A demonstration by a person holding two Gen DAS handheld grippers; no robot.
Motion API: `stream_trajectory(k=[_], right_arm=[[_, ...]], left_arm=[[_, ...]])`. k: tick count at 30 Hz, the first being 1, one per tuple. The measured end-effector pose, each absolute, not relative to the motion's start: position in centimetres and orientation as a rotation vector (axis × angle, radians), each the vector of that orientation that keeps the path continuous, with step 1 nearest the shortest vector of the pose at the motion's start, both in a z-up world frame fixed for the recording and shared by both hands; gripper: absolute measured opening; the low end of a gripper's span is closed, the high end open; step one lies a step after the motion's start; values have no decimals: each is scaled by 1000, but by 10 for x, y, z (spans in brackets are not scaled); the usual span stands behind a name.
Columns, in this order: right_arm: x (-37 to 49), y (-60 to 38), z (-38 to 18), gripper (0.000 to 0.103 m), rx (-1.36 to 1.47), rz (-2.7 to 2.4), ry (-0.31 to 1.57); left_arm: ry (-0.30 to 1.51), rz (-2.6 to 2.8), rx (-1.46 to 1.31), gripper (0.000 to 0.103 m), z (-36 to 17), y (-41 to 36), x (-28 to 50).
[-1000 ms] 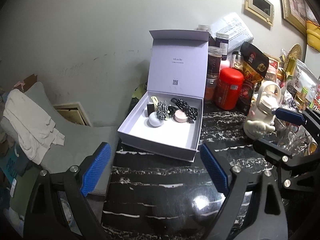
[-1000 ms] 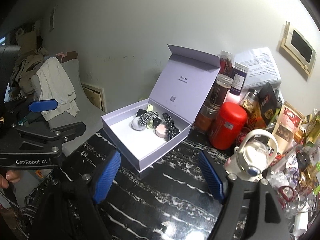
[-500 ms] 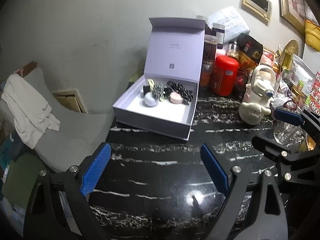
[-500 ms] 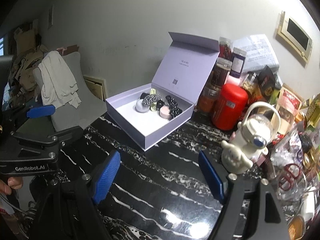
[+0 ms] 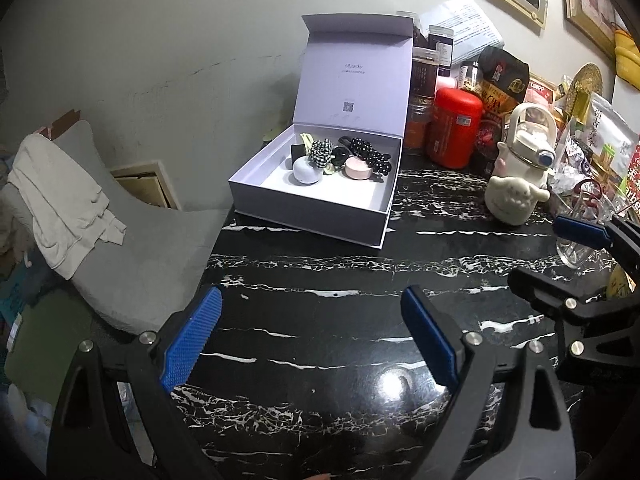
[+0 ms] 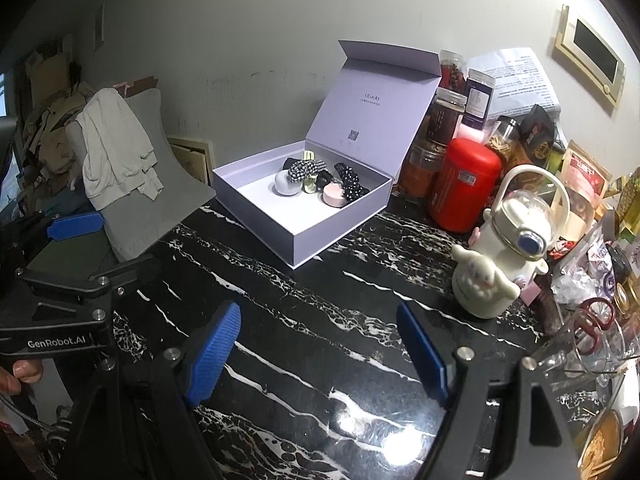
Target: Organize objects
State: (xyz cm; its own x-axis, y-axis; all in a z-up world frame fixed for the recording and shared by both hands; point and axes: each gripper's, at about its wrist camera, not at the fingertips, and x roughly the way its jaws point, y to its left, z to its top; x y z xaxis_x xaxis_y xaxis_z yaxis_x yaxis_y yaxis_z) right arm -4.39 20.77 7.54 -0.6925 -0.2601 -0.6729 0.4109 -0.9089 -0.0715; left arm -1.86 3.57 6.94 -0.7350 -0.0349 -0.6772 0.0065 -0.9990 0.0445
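A lilac gift box (image 5: 280, 196) (image 6: 248, 196) stands at the back of the black marble table (image 5: 320, 320) (image 6: 304, 320), lid (image 5: 352, 80) up. Inside lie a white round case (image 5: 306, 171) (image 6: 286, 187), a pink round case (image 5: 356, 168) (image 6: 333, 195), a checked scrunchie (image 5: 322, 152) (image 6: 306, 168), a black dotted hair tie (image 5: 366, 151) (image 6: 352, 184) and a yellow clip (image 5: 307, 139). My left gripper (image 5: 316, 340) hangs open over bare table in front of the box, holding nothing. My right gripper (image 6: 320, 354) is open and empty too, farther right.
A red canister (image 5: 454, 132) (image 6: 464, 188), jars, snack bags and a cream cartoon bottle (image 5: 518, 172) (image 6: 500, 264) crowd the right side. A clear glass (image 6: 580, 344) stands at the right. A grey chair with a white cloth (image 5: 60, 200) (image 6: 116, 152) sits left of the table.
Both grippers have drawn back from the box and sunk toward the table, so the box looks smaller and farther. Both pairs of jaws stayed open and empty.
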Motion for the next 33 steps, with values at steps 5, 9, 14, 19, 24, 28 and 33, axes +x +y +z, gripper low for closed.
stream_trajectory(k=[5, 9, 14, 19, 24, 28, 33], right_arm=[[-43, 209, 73, 81, 989, -2573, 305], [-42, 209, 71, 81, 993, -2572, 308], [-40, 211, 68, 81, 1002, -2571, 308], [-39, 213, 69, 81, 997, -2575, 306], [-38, 214, 70, 82, 997, -2576, 309], [-37, 214, 69, 82, 1003, -2573, 312], [-38, 214, 69, 82, 1006, -2574, 307]], left_arm=[[-77, -2908, 1149, 91, 68, 38, -17], [-78, -2909, 1156, 91, 67, 39, -17], [-89, -2916, 1159, 91, 68, 41, -16], [-99, -2917, 1162, 91, 68, 44, -16], [-97, -2925, 1173, 91, 67, 45, -15], [-98, -2933, 1163, 91, 68, 47, -13], [-113, -2932, 1172, 91, 68, 49, -13]])
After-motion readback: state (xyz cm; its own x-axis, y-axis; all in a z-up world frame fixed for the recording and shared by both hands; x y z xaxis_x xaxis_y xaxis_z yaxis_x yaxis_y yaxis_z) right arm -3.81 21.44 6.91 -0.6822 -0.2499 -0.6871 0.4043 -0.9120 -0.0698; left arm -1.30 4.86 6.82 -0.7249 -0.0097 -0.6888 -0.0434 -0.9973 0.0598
